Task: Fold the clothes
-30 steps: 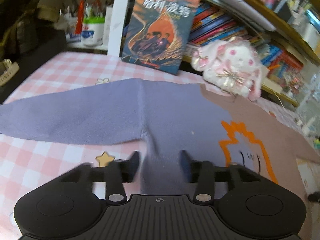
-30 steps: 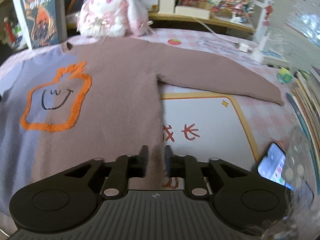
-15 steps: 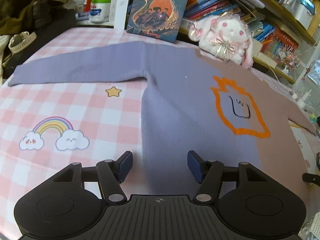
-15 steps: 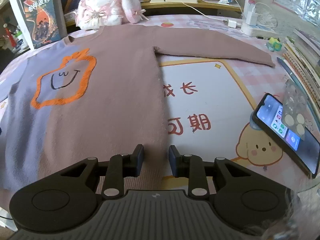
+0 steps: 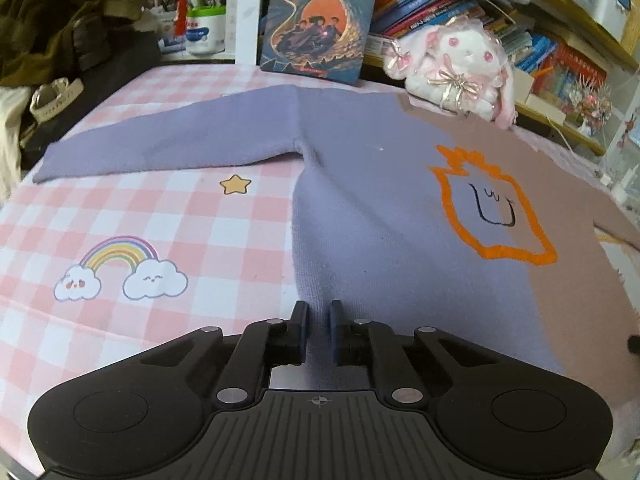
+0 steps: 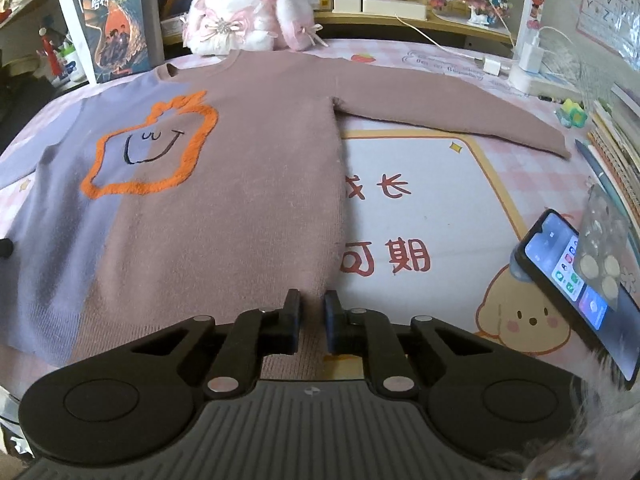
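Lying flat on the checked tablecloth (image 5: pixel 168 216), the sweater (image 5: pixel 372 216) is stretched away from both claws, its hem nearest them, with the left claw (image 5: pixel 319 322) pinched on the purple hem corner and the right claw (image 6: pixel 308 312) pinched on the brown one, sleeves spread sideways.

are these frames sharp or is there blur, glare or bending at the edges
Left wrist view: sharp and evenly lit, fisheye bowing the shelves; sweater crisp. Right wrist view: also sharp, checked table curving at the edges, phone screen glowing, lower-right corner blurred by something clear.
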`<state>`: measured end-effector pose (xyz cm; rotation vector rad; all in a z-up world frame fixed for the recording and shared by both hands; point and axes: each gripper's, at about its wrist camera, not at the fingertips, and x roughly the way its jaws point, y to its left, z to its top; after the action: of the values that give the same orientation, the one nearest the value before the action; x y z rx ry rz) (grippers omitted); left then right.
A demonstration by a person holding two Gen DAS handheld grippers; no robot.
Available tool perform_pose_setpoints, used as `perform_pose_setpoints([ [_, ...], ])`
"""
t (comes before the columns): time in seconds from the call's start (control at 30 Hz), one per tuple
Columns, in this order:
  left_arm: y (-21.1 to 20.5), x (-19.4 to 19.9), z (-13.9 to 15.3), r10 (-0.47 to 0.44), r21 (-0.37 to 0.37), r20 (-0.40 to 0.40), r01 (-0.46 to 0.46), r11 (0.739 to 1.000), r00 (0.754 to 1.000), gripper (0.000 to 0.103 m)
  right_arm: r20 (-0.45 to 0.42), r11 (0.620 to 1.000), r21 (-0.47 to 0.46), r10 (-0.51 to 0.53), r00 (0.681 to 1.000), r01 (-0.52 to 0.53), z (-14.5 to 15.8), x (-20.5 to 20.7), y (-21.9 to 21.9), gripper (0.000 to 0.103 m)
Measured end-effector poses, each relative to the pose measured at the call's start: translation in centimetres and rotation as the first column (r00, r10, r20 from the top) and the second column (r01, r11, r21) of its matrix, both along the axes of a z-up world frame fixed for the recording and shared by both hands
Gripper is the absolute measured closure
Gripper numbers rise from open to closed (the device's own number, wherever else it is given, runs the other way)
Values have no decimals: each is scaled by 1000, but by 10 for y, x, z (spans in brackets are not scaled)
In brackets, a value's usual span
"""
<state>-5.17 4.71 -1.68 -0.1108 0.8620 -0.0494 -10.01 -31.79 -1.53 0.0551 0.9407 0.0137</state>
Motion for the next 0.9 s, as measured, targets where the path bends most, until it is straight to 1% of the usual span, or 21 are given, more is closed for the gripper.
perform_pose_setpoints([
  [0.1,0,-2,-1,-3,5,10,3,1000,1000,92,4,1000,-11,14,1000,-14,0,-1,1,92],
  [0.17,0,-4,1,6,9,19,-6,1000,1000,88,3,1000,-18,24,1000,-24,0,-1,2,92],
  [0.27,-2,-7,5,23,23,36,-24,999,999,88,5,1000,-21,22,1000,-22,1,-2,3,90],
  [0.33,-6,-13,11,26,32,65,-29,999,998,88,13,1000,-25,15,1000,-15,2,-3,5,88],
  [0.37,-9,-16,15,27,37,83,-30,999,996,87,21,1000,-23,12,1000,-12,4,-5,5,84],
  [0.43,-14,-25,22,31,45,118,-36,998,993,85,49,1000,-17,10,999,-9,9,-10,5,83],
  [0.5,-20,-35,30,34,53,153,-42,998,988,76,74,1000,-18,11,997,-10,14,-15,6,73],
  [0.53,-22,-39,33,35,57,171,-46,997,985,69,88,1000,-20,11,996,-9,17,-18,6,70],
  [0.57,-25,-44,37,37,61,188,-49,997,981,61,101,1000,-22,10,995,-7,20,-22,6,61],
  [0.6,-27,-48,41,38,65,206,-52,997,978,56,113,1000,-24,4,994,-1,23,-25,6,54],
  [0.63,-30,-54,43,40,70,222,-57,996,974,48,124,1000,-27,-2,992,6,25,-28,6,50],
  [0.67,-34,-60,44,44,75,233,-63,995,971,42,136,999,-29,-9,991,13,27,-31,6,41],
  [0.7,-37,-64,45,47,79,235,-68,995,971,40,144,999,-34,-17,989,22,28,-34,7,32],
  [0.77,-42,-73,43,56,87,227,-77,993,972,29,165,998,-49,-28,986,37,30,-42,9,25],
  [0.8,-45,-78,43,60,90,223,-82,993,973,26,175,998,-56,-32,984,42,31,-46,10,21],
  [0.83,-48,-82,42,64,94,218,-87,992,974,22,181,997,-57,-33,983,44,31,-50,11,20],
  [0.9,-51,-90,41,66,97,212,-88,991,975,19,193,997,-60,-36,980,48,30,-58,13,18],
])
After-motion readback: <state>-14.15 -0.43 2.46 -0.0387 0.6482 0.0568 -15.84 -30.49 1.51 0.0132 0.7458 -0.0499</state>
